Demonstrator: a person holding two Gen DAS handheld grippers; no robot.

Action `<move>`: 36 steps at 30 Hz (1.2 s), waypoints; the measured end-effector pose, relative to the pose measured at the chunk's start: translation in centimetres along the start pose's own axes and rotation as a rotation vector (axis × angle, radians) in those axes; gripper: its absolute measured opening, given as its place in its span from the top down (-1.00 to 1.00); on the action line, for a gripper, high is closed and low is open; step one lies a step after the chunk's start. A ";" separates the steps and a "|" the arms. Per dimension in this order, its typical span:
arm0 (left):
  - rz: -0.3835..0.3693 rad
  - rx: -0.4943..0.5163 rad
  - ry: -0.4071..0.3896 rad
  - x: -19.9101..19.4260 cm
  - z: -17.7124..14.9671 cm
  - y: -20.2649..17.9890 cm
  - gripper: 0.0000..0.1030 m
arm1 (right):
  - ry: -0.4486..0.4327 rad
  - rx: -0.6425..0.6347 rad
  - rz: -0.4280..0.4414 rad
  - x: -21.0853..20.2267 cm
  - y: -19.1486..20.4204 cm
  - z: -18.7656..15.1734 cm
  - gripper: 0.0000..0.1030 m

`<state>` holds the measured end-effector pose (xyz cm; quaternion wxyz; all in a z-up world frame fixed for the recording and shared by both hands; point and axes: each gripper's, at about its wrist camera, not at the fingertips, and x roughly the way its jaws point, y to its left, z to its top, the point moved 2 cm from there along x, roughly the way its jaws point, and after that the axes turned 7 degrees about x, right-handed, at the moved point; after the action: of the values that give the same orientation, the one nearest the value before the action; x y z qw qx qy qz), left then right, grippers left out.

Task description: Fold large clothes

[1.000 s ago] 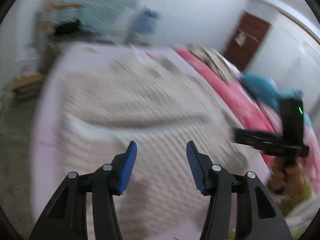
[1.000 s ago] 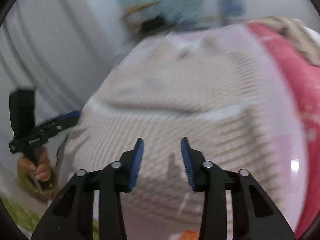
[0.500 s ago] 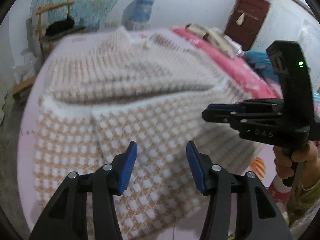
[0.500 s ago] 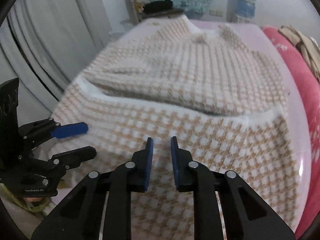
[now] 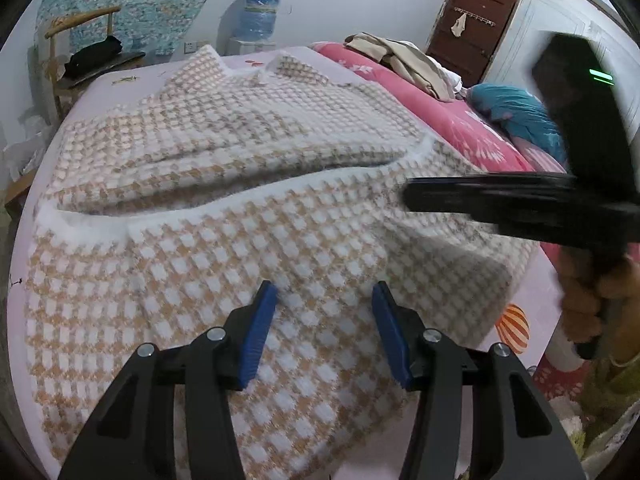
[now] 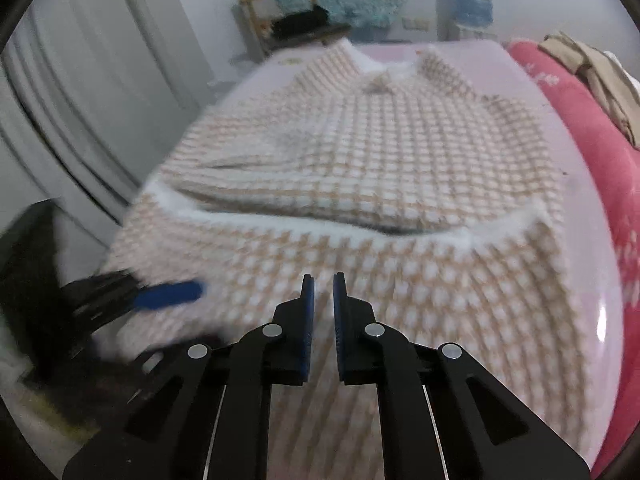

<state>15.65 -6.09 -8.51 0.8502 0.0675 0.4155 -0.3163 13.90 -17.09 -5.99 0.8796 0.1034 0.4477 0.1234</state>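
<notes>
Left wrist view: a big fuzzy sweater [image 5: 248, 184] with tan and white checks lies spread out on a bed [image 5: 100, 84] with a pale purple sheet. It fills most of the bed. Its white collar is far away, at 12 o'clock, and its bottom edge hangs near the camera, at 6 o'clock. A fold with a white fluffy edge runs across the middle.

The left gripper [image 5: 324, 332] hovers over the near part of the sweater. Its two blue pads [image 5: 258, 332] are apart, and nothing is between them.

The right gripper [image 5: 412, 198] comes in from 3 o'clock, a bit blurry, above the right side of the sweater. A hand [image 5: 588, 300] holds its handle. In the right wrist view, the right gripper [image 6: 323, 316] has just been closing. Its pads are almost together now, with only a thin gap, and no cloth is caught in it. The left gripper [image 6: 172, 296] shows there at 9 o'clock, blurry.

A pink blanket [image 5: 432, 108] lies along the right side of the bed. A wooden chair [image 5: 76, 52] and a blue water bottle [image 5: 260, 12] stand by the far wall.
</notes>
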 end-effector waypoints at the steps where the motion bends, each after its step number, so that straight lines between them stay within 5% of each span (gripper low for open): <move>1: 0.003 0.002 -0.003 0.1 0.0 0.0 0.04 | -0.001 -0.013 0.010 -0.8 0.2 -0.5 0.84; 5: 0.009 -0.001 -0.004 0.3 0.0 -0.2 0.04 | 0.051 -0.080 0.037 -2.0 1.6 -3.6 0.84; 9: 0.015 0.000 0.000 0.0 -0.3 -0.4 0.04 | 0.142 -0.088 -0.027 2.0 1.6 -6.4 0.84; 18: 0.038 0.007 0.005 0.0 -0.2 -0.7 0.04 | 0.063 -0.119 -0.009 -1.4 2.2 -6.1 0.83; 20: 0.035 0.005 0.005 0.0 -0.2 -0.7 0.04 | 0.112 -0.135 -0.079 0.3 1.7 -7.3 0.83; 23: 0.041 0.014 -0.004 -0.9 0.0 -0.8 0.06 | 0.100 -0.099 -0.066 1.3 0.9 -7.9 0.83; 27: -0.070 0.063 -0.082 -4.8 -0.1 -2.2 0.08 | 0.104 -0.084 -0.058 0.9 0.2 -7.5 0.85; 31: -0.188 0.091 -0.011 -5.0 -2.5 -4.1 0.08 | 0.105 -0.078 -0.059 0.9 0.2 -7.5 0.85; 34: -0.102 0.105 0.093 -2.4 -4.6 -4.4 0.12 | 0.103 -0.072 -0.057 1.0 0.0 -7.2 0.85; 36: -0.102 0.083 0.076 -1.6 -5.0 -3.8 0.13 | 0.104 -0.070 -0.061 1.1 -0.2 -7.3 0.85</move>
<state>9.28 -6.44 -9.97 0.8131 0.0936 0.4368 -0.3732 8.64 -16.37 -11.07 0.8616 0.0525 0.4910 0.1174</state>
